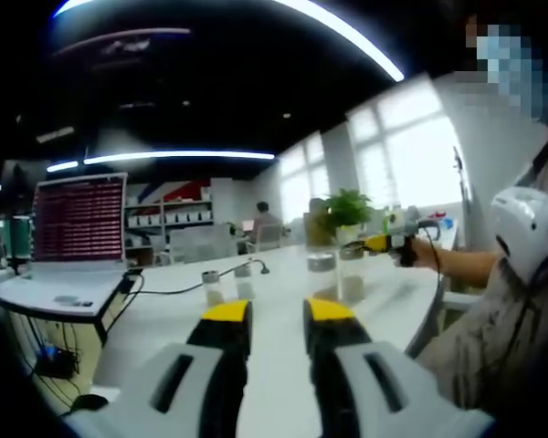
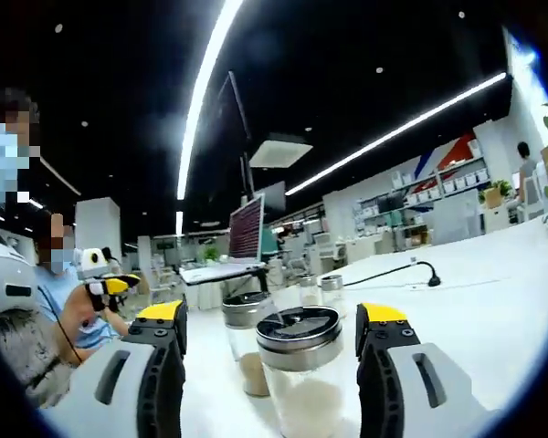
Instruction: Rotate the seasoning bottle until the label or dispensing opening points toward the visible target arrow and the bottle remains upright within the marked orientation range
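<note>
A clear seasoning bottle (image 2: 300, 365) with a metal lid and white contents stands upright on the white table (image 2: 493, 301). It sits between the spread jaws of my right gripper (image 2: 272, 313), with a gap on each side. A second bottle (image 2: 245, 347) with brown contents stands just behind it to the left. In the left gripper view these two bottles (image 1: 321, 274) (image 1: 352, 266) stand beside the right gripper (image 1: 384, 243), which a person's hand holds. My left gripper (image 1: 277, 315) hovers open over the table with nothing between its jaws.
Two smaller bottles (image 1: 215, 286) (image 1: 245, 279) stand mid-table beside a black cable (image 1: 178, 290). An open laptop (image 1: 78, 221) sits at the far left end, and a potted plant (image 1: 347, 210) stands beyond the bottles. A person (image 1: 521, 274) sits at the right edge of the table.
</note>
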`<state>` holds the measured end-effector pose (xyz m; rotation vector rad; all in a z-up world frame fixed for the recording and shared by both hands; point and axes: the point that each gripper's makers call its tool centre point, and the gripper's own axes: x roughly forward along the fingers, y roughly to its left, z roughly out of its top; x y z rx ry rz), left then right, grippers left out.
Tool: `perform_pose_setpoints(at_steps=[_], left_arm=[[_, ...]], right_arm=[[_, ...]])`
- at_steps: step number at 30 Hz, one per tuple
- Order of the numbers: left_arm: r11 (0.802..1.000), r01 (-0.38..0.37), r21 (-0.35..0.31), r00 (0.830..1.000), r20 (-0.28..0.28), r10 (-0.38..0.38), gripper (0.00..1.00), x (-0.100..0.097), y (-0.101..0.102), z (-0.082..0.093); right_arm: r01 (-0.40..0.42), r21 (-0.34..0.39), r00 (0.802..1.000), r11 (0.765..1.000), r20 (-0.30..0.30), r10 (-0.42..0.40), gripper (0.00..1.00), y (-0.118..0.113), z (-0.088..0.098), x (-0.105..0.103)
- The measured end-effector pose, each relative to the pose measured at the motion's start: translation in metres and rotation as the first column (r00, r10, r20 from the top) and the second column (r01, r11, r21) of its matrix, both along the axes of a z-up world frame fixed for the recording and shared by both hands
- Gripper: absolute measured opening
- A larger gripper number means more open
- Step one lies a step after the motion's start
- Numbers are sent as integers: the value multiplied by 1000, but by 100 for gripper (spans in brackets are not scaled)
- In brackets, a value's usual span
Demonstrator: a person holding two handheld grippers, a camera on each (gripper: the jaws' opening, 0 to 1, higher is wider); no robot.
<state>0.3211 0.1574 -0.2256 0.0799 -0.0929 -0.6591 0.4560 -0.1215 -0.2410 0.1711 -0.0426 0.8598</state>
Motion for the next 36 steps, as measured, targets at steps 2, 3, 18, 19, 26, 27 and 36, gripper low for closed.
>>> perform_pose_setpoints(at_steps=[2, 3, 18, 19, 26, 27, 36], left_arm=[[1000, 1, -1, 1000, 3, -1, 24, -1, 1, 1], [1000, 2, -2, 1000, 5, -2, 24, -1, 1, 1], [1000, 3, -1, 1000, -6, -3, 24, 1, 0, -3], [1000, 1, 0, 1000, -5, -1, 24, 1, 1, -2], [1000, -4, -1, 1000, 0, 4, 24, 0, 4, -1], [1000, -5, -1, 1000, 0, 5, 24, 0, 5, -1], [1000, -7, -3, 1000, 1, 7, 24, 0, 4, -2]], right_arm=[[105, -41, 994, 994, 24, -104, 72, -6, -3, 6], [137, -66, 990, 988, 50, -134, 70, -7, -5, 7], [227, -36, 973, 973, 39, -225, 52, -6, -11, 19], [227, -32, 973, 973, 40, -226, 52, -7, -10, 19], [243, -43, 970, 969, 36, -241, 44, -6, -10, 20], [238, -44, 971, 970, 33, -237, 43, -5, -10, 20], [236, -81, 972, 968, 37, -234, 39, -3, -11, 17]])
